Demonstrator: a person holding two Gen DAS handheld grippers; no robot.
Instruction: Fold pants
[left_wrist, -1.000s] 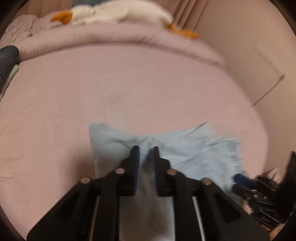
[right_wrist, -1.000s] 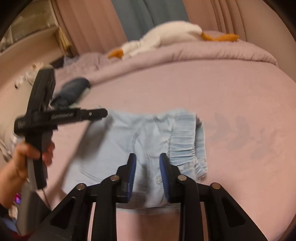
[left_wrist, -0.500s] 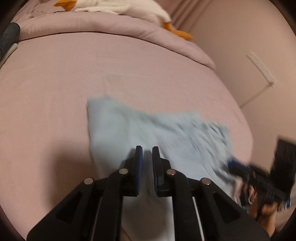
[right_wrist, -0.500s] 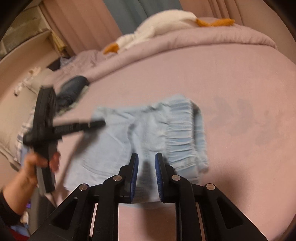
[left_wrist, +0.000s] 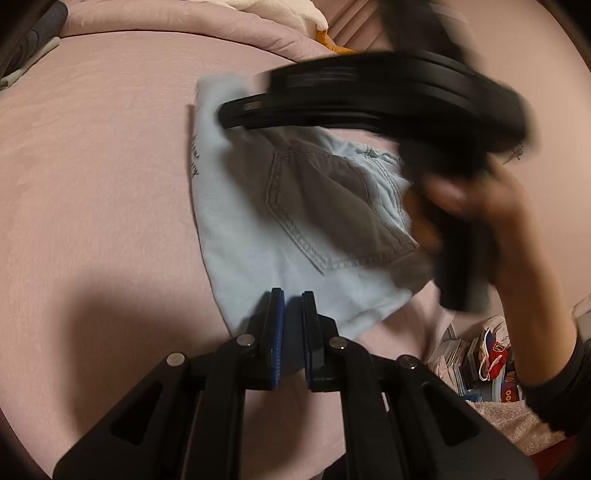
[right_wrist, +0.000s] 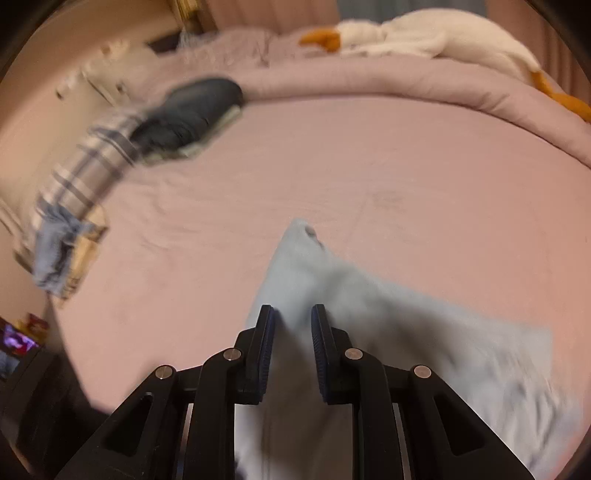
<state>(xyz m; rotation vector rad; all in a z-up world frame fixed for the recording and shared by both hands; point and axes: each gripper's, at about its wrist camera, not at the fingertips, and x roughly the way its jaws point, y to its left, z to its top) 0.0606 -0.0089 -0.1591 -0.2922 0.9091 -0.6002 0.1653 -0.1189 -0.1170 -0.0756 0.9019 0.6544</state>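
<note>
The light blue denim pants (left_wrist: 295, 206) lie folded small on the pink bed, back pocket up. My left gripper (left_wrist: 293, 306) hovers at their near edge, jaws a narrow gap apart, nothing clearly pinched. In the left wrist view my right gripper (left_wrist: 229, 114), blurred, reaches across above the pants' far corner, held by a hand (left_wrist: 476, 206). In the right wrist view the pants (right_wrist: 369, 314) lie under and beyond my right gripper (right_wrist: 292, 314); its jaws stand apart with blue cloth showing between them, whether gripped I cannot tell.
A white goose plush (right_wrist: 424, 33) lies on the rolled pink duvet (right_wrist: 369, 81) at the far end. Dark folded clothes (right_wrist: 188, 110) and a plaid cloth (right_wrist: 85, 166) lie at the bed's left edge. Books and clutter (left_wrist: 476, 358) sit on the floor on the right.
My right gripper has swung across over the pants to their far corner. The left gripper has drawn back to the pants' near edge. The pants now lie flatter, pocket showing.
</note>
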